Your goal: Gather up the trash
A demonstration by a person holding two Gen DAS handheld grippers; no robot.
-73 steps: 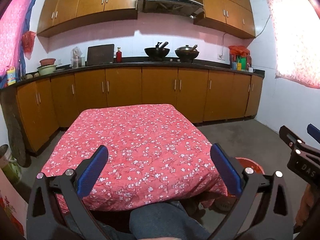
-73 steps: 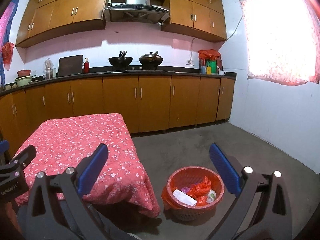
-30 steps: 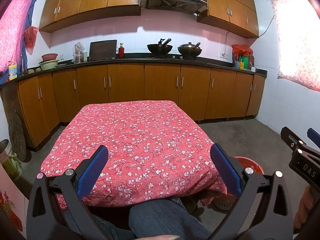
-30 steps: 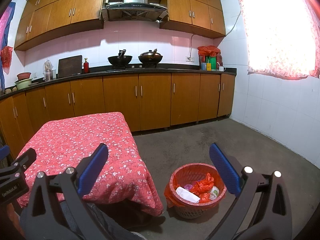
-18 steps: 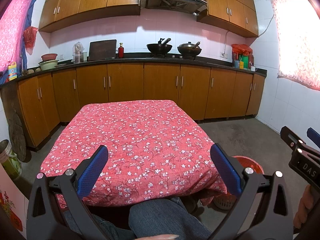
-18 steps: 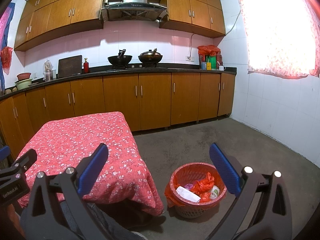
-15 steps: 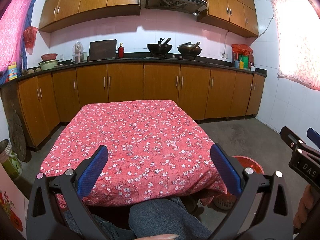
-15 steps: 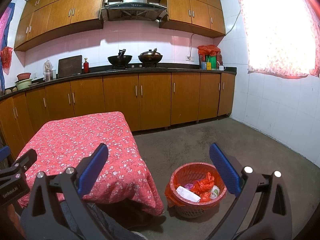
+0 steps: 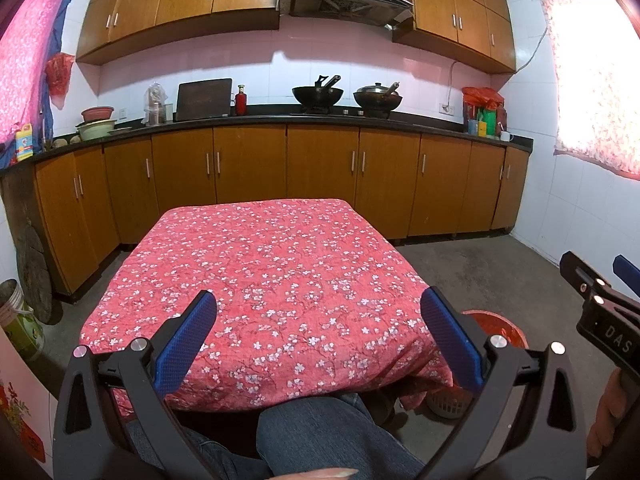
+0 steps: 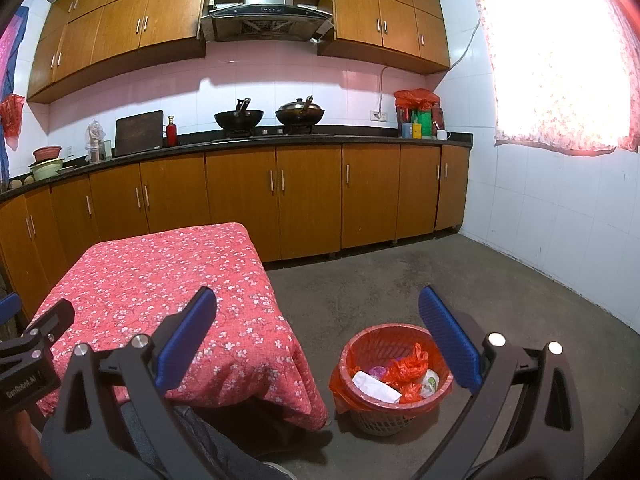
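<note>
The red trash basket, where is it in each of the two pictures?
Left wrist view: the red trash basket peeks out low on the right, mostly hidden behind the table corner and the left gripper.
Right wrist view: it sits in full sight on the floor, low and right of centre, with trash inside, between the fingers of the right gripper.
Shared landmark: the pink flowered tablecloth, just left of the basket.

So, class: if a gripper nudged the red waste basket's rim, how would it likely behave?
The red waste basket looks like thin latticed plastic, so probably light and apt to slide on the floor. Its loose bags and paper suggest little weight, so a high push might tip it.
</note>
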